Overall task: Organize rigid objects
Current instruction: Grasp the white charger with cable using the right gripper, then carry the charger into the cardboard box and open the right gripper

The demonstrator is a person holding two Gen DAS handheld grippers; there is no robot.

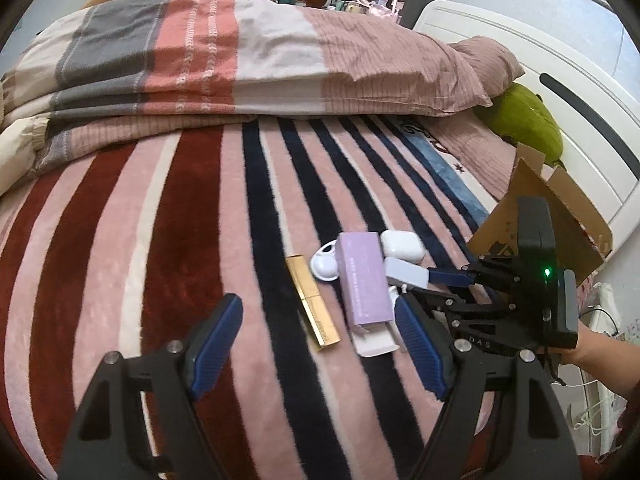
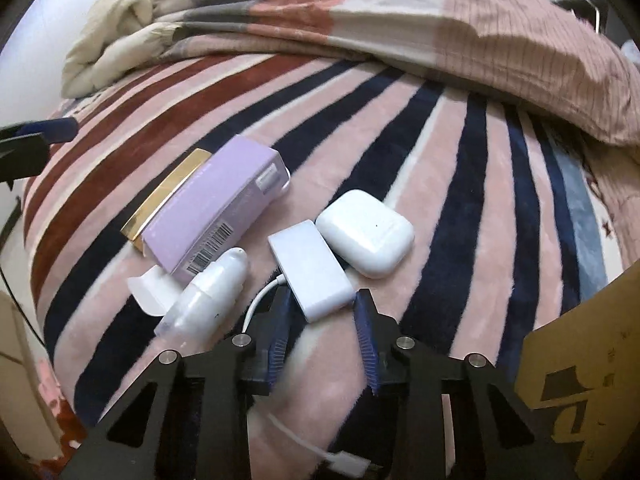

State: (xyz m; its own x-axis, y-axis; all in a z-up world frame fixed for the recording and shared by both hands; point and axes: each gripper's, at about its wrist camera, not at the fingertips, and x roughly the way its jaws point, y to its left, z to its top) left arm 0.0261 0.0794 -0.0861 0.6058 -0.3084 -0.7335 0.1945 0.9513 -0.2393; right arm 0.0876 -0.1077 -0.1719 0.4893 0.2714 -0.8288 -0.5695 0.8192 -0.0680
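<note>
Small objects lie clustered on a striped blanket: a lilac box (image 2: 216, 208) (image 1: 362, 280), a gold tube (image 1: 312, 300) (image 2: 168, 196), a white earbud case (image 2: 366, 232) (image 1: 402, 245), a white adapter block (image 2: 310, 268) (image 1: 406, 272) with a cable, and a white bottle (image 2: 208, 300). A white loop-shaped item (image 1: 326, 262) lies left of the box. My right gripper (image 2: 322, 316) straddles the adapter's near end, fingers close to its sides but apart from it. My left gripper (image 1: 320, 344) is open and empty above the blanket, near the gold tube.
An open cardboard box (image 1: 560, 216) (image 2: 580, 360) stands at the right of the objects. A folded duvet (image 1: 240, 60) and a pillow (image 1: 480, 68) lie behind. A green plush (image 1: 524, 120) sits by the white headboard (image 1: 580, 60).
</note>
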